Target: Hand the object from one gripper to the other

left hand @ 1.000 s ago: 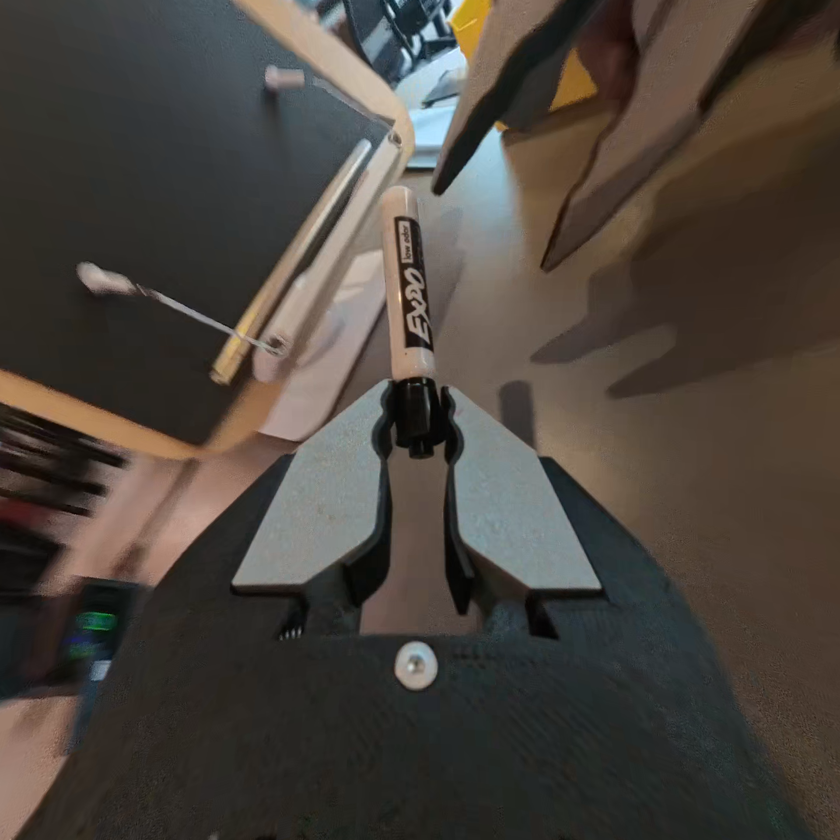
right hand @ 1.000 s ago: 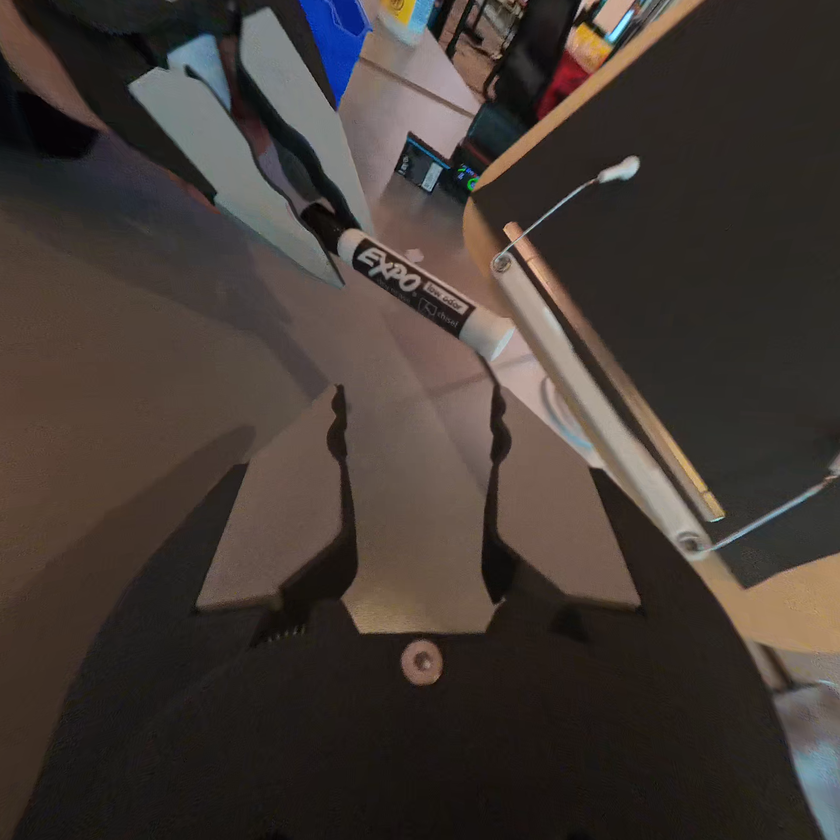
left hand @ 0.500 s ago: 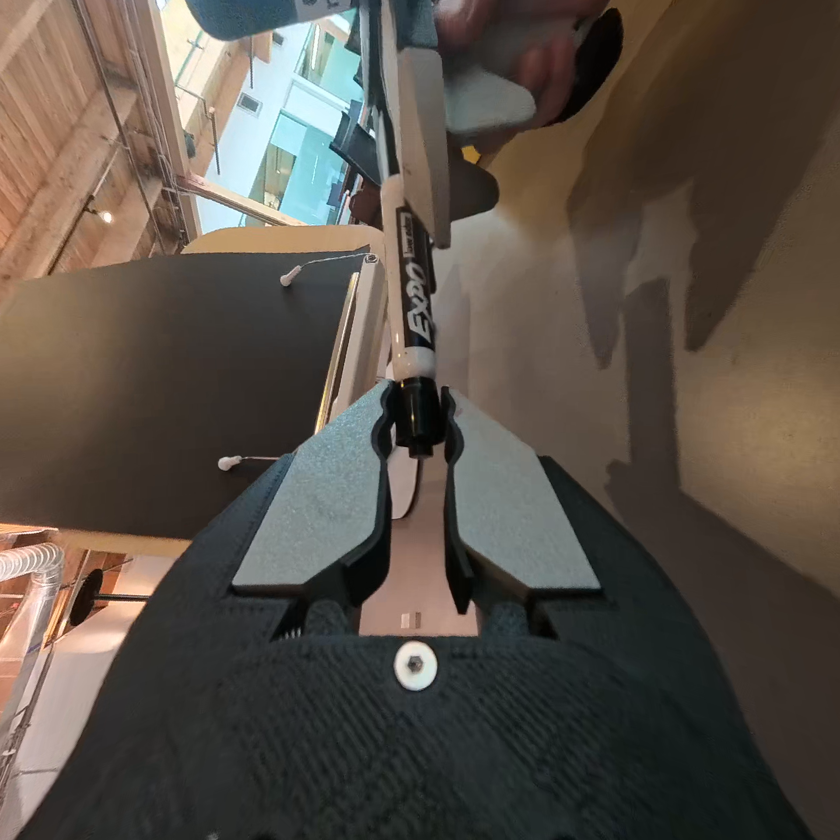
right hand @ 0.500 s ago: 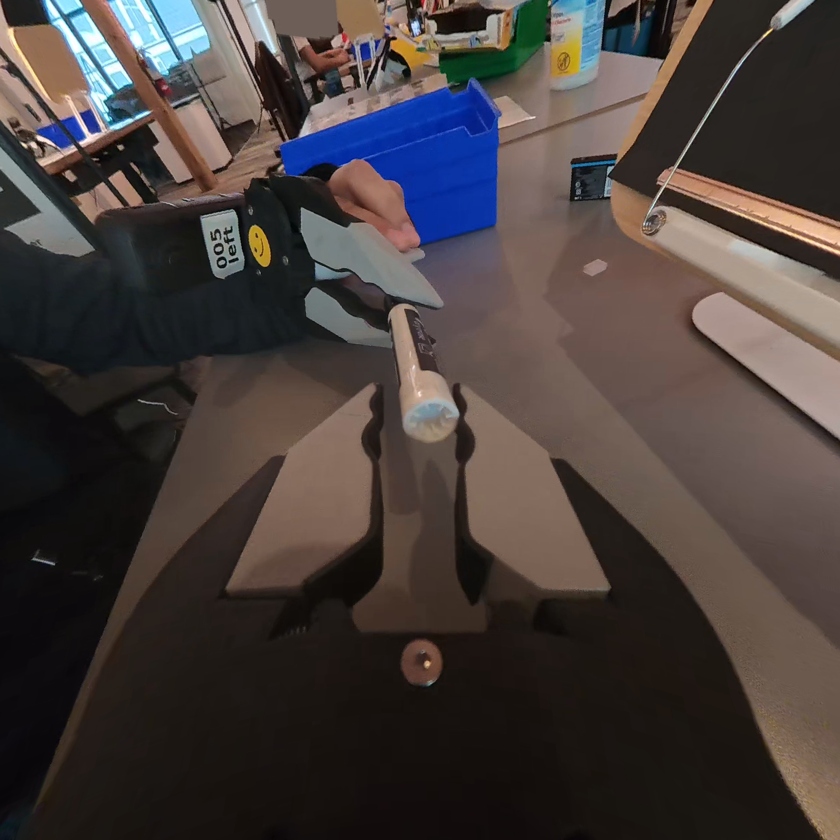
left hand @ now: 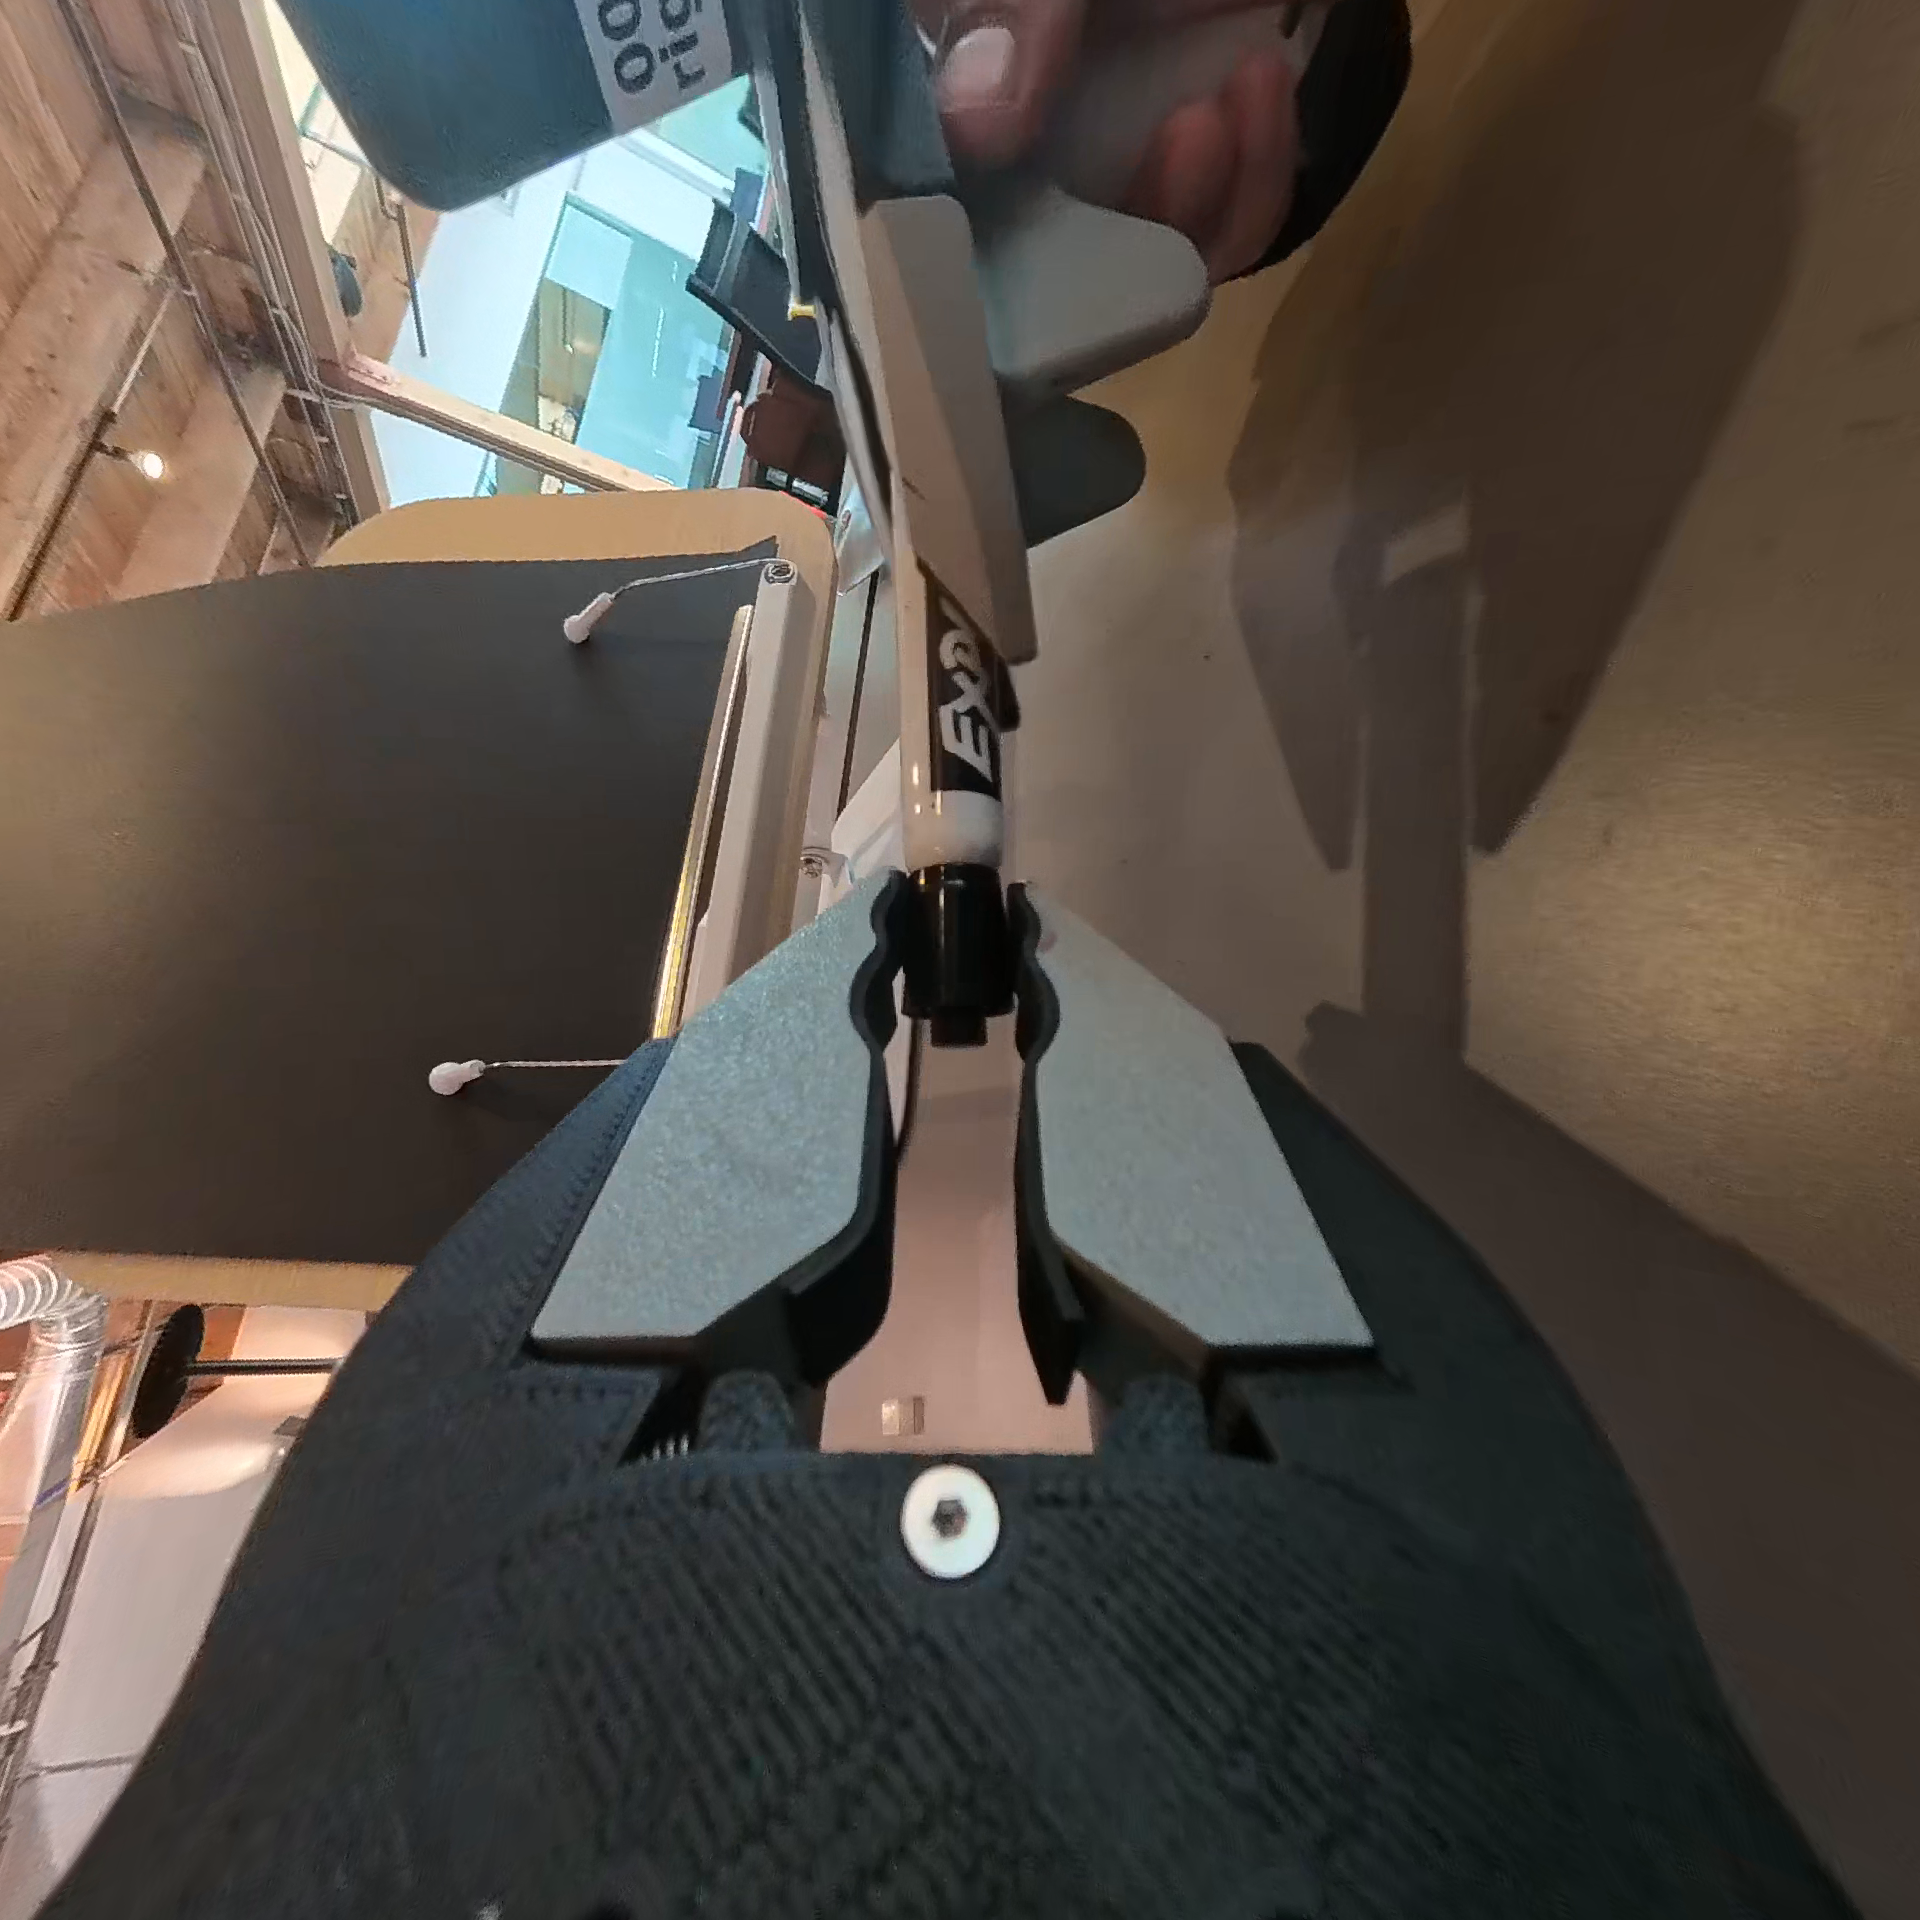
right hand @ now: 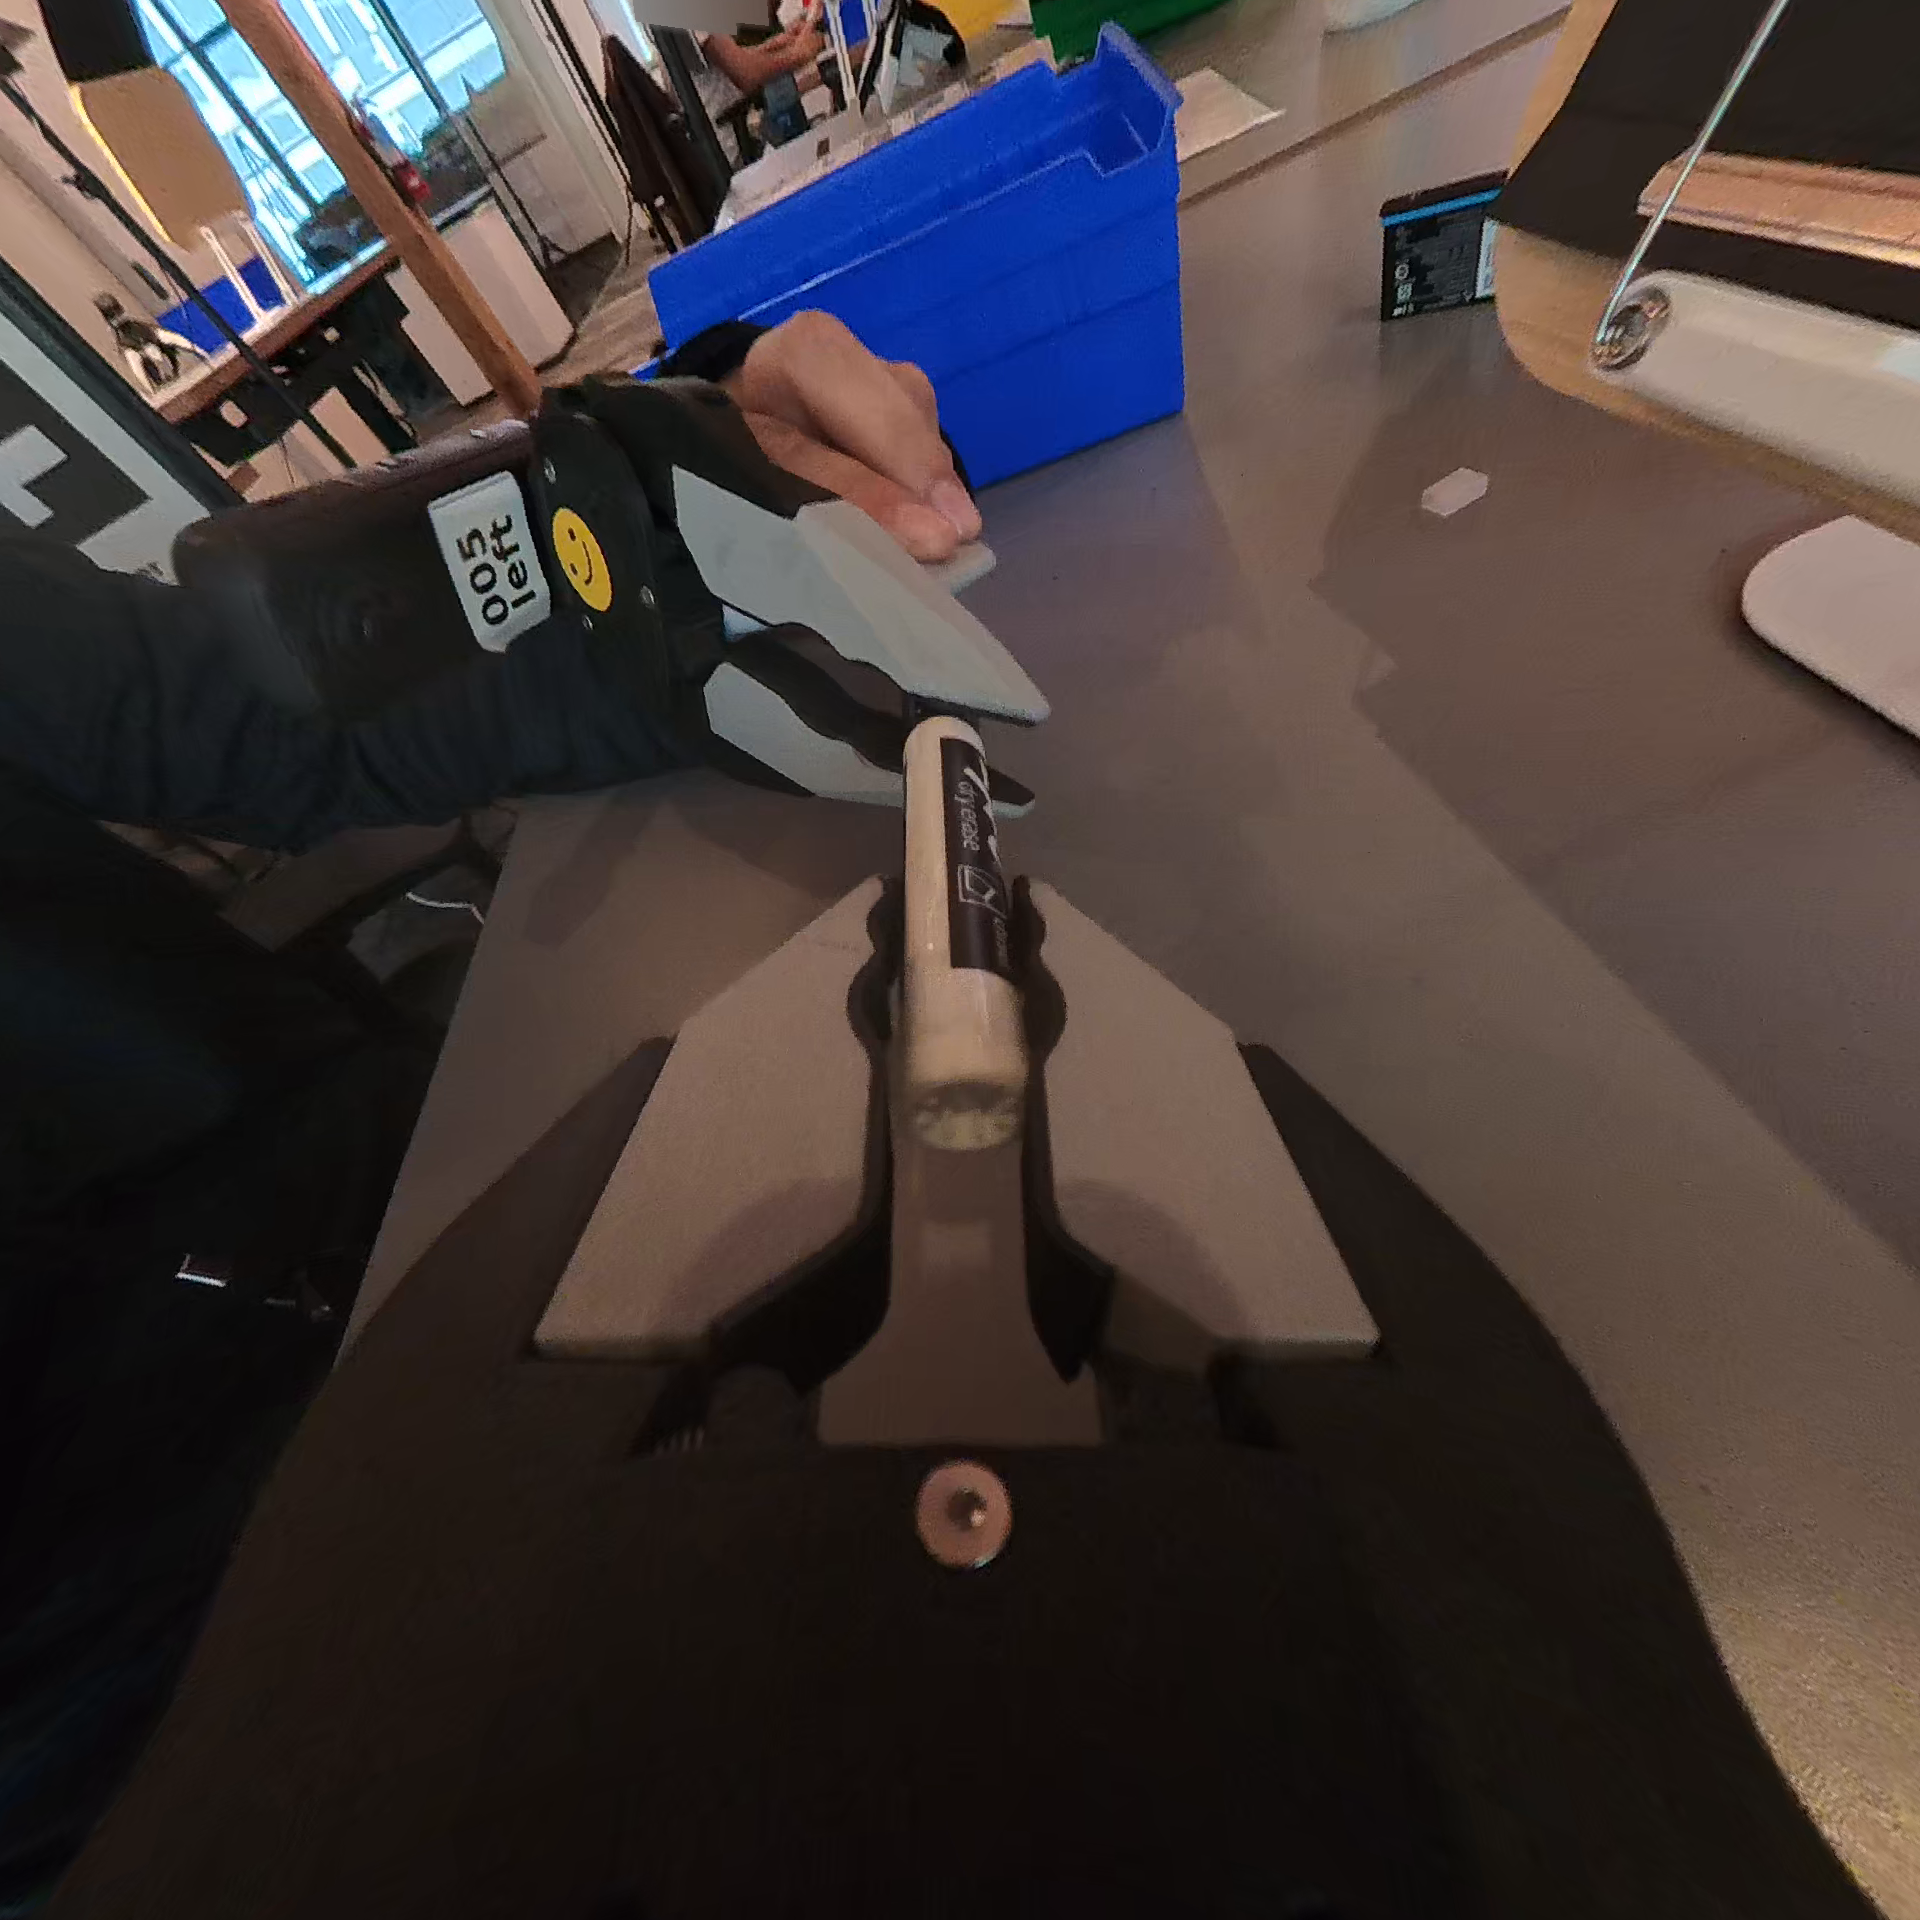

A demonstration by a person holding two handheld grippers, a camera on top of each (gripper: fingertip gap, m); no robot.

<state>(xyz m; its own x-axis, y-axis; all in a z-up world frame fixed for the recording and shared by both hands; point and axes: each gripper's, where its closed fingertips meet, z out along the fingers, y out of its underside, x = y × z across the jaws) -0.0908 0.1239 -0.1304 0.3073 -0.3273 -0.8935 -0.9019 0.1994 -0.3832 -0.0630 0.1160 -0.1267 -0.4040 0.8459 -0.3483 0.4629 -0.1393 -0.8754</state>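
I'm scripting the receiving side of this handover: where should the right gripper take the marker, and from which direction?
Grip the white barrel end of the marker, coming in end-on along its length. The left gripper pinches the black cap end, so only the barrel juts free, and it already lies between the fingers of the right gripper, which look closed on it.

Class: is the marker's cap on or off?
On. The black cap sits on the marker, pinched by the left tool.

Grey worktop [right hand: 1558, 935]. Blue bin [right hand: 966, 270] far centre, small black box [right hand: 1439, 255] far right. White stand base [right hand: 1839, 613] right.
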